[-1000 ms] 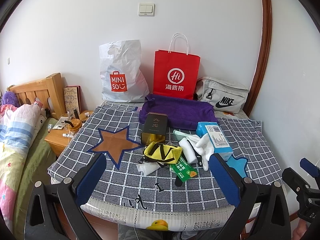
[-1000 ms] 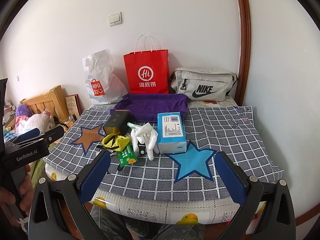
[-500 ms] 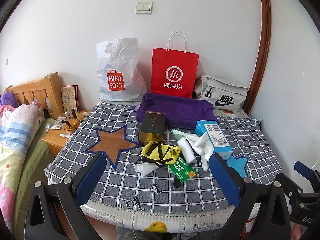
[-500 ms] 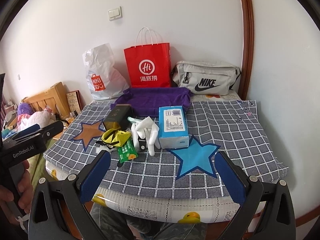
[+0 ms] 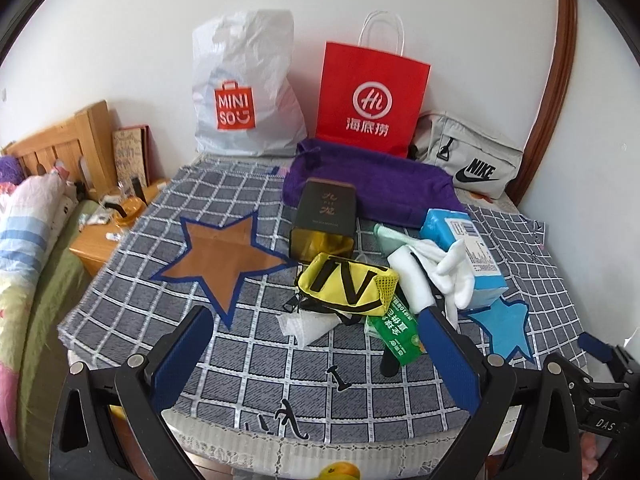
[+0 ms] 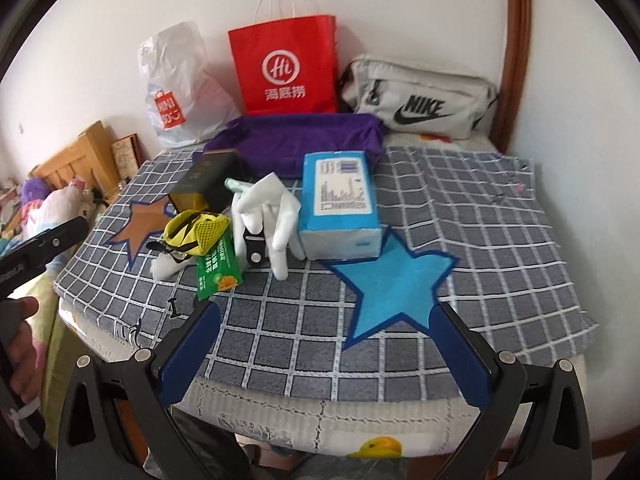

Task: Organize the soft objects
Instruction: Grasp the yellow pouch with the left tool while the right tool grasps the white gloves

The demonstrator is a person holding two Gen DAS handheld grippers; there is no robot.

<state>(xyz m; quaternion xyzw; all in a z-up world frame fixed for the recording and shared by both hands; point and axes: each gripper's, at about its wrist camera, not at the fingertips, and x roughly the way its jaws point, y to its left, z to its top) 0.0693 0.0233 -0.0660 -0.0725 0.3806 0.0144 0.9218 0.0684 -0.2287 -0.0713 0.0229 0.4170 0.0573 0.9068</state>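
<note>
The left gripper (image 5: pixel 316 344) is hovering wide open and holding nothing, over the near edge of a checked cloth (image 5: pixel 248 344). At its 12 o'clock a yellow pouch (image 5: pixel 347 287) is lying beside white gloves (image 5: pixel 448 276), with a purple towel (image 5: pixel 372 188) lying farther back.

The right gripper (image 6: pixel 324 344) is likewise gaping, empty. At 11 o'clock the white gloves (image 6: pixel 268 208) are resting against a blue tissue pack (image 6: pixel 340 204); a blue star patch (image 6: pixel 396 280) is lying at 12 o'clock.
</note>
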